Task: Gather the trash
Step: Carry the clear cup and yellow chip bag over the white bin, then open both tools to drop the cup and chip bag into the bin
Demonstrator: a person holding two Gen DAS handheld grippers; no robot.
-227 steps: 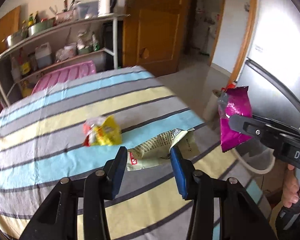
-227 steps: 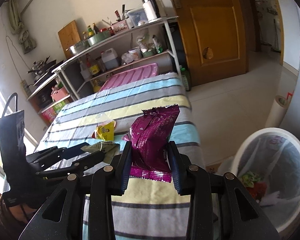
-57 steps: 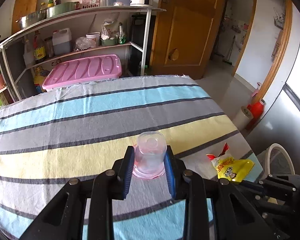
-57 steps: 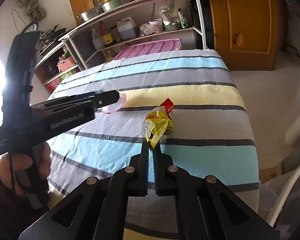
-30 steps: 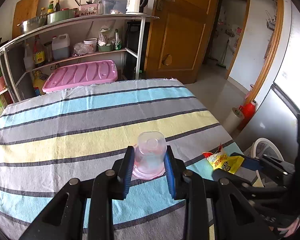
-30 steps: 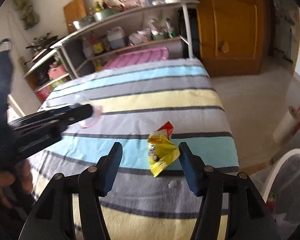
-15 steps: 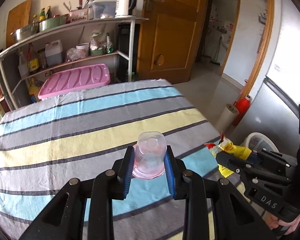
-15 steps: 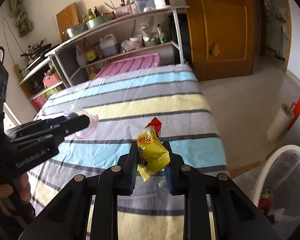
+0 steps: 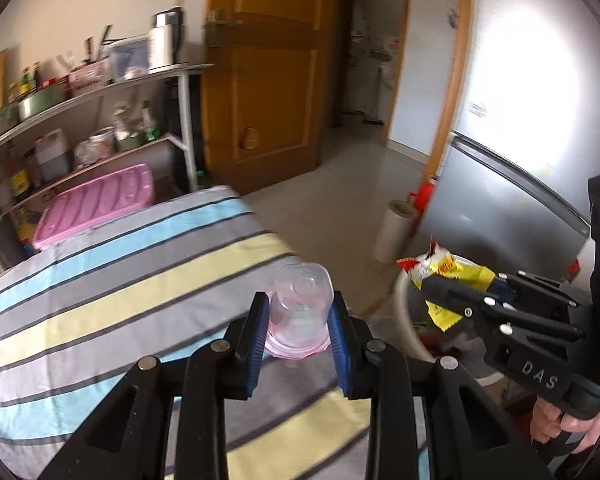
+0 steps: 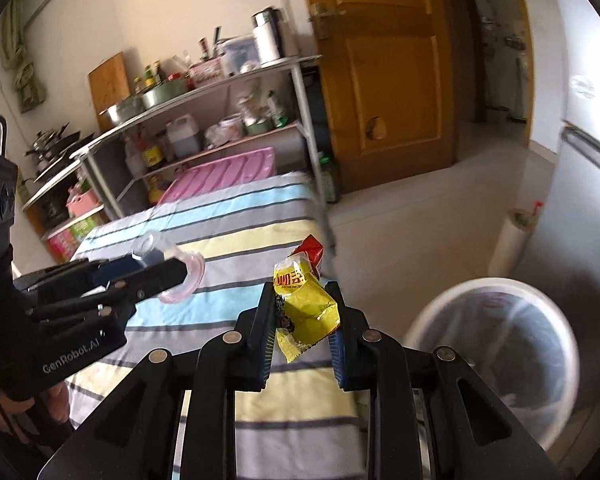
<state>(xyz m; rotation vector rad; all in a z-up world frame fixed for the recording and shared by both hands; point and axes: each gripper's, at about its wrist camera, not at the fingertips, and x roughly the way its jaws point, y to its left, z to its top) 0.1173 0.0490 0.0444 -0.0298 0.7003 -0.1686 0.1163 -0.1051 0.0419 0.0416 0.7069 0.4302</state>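
"DAS" on right tongs; "GenRobot.AI" on left tongs.

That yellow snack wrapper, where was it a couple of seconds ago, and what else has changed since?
The yellow snack wrapper lay on the striped table; the right hand-held gripper closed on it, lifted it and carried it toward the white bin. The left hand-held gripper still grips the clear plastic cup.
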